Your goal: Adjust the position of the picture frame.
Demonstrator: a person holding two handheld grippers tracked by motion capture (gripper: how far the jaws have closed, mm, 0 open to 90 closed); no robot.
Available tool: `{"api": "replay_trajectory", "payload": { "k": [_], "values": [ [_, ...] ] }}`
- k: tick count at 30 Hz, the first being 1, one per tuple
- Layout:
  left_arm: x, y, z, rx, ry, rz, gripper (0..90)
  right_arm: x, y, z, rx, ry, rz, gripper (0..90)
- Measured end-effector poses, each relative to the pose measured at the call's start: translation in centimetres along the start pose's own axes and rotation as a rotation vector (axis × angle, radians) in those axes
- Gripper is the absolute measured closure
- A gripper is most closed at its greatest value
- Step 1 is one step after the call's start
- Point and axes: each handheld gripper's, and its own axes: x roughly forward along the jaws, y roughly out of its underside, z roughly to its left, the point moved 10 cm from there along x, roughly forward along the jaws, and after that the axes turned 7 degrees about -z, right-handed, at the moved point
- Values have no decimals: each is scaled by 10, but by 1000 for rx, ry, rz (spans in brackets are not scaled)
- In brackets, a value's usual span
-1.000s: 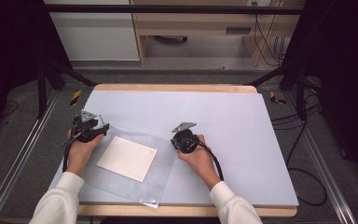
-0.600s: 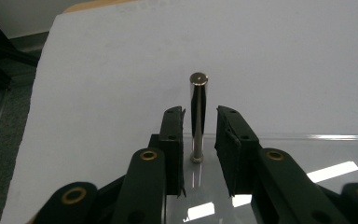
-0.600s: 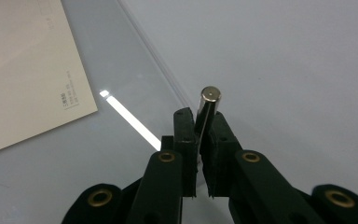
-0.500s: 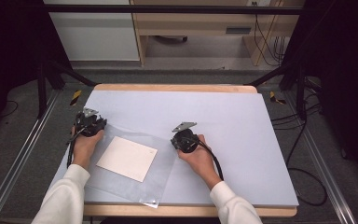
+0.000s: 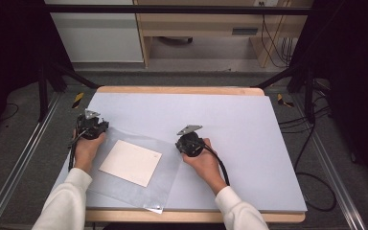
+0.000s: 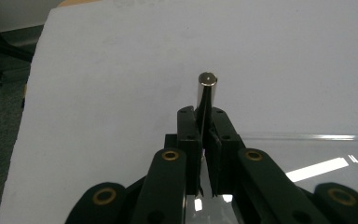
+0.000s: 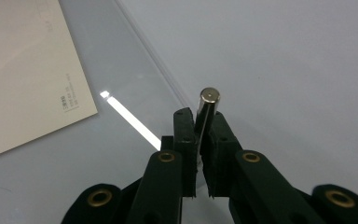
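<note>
Both grippers, left (image 5: pixel 94 128) and right (image 5: pixel 189 143), clamp the clear plastic sleeve (image 5: pixel 170 165) at its far corners, card (image 5: pixel 130 163) inside

Pale blue table (image 5: pixel 249 124) — clear plastic sleeve (image 5: pixel 167 165) lying flat

- The small print (image 7: pixel 67 99) on the white card (image 7: pixel 23 70) is too small to read; the card runs off the right gripper view's left edge.
- The clear sleeve (image 6: pixel 307 163) is cut by the left gripper view's right and bottom edges.
</note>
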Motion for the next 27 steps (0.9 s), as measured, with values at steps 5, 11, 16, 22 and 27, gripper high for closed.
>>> {"api": "replay_trajectory", "payload": {
  "k": [5, 11, 16, 22, 27],
  "values": [
    [0, 0, 0, 1, 5, 10, 844, 1, -2, 1, 24, 4, -11, 840],
    [-7, -5, -2, 3, 30, 30, 849, 0, -3, 0, 44, -17, -5, 848],
    [-26, -18, -10, 17, 59, 30, 849, -16, -12, -7, 40, -13, -9, 835],
    [-50, -40, -34, 39, 88, 22, 848, -48, -29, -23, 8, 29, -17, 819],
    [-61, -55, -59, 65, 117, 16, 847, -81, -36, -46, 11, 47, -24, 818]
  ]
}}
